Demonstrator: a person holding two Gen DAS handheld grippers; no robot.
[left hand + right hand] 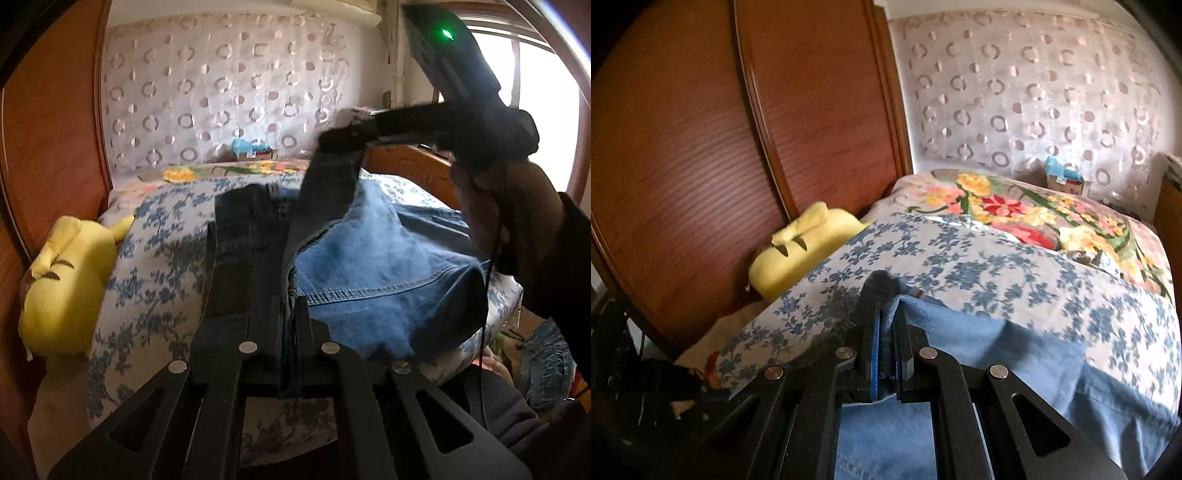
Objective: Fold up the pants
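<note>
Both grippers clenched on blue jeans [388, 266] over a flowered bed [155, 258]: left gripper [290, 306] at an edge, apparently the waistband; right gripper [888, 325] lifting a fold.

The blue denim pants [388, 266] lie rumpled across the floral-covered bed [155, 258], two edges lifted off it, darker inner side showing along the raised fold.

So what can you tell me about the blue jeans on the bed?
The jeans are blue denim with pale stitched seams, darker on one side. They lie rumpled on the flowery blue-and-white bedspread. The left gripper is shut on one edge, and the right gripper is shut on another edge, lifting a dark strip of the cloth above the bed. The rest sags in soft folds and hangs over the bed's near side.
</note>
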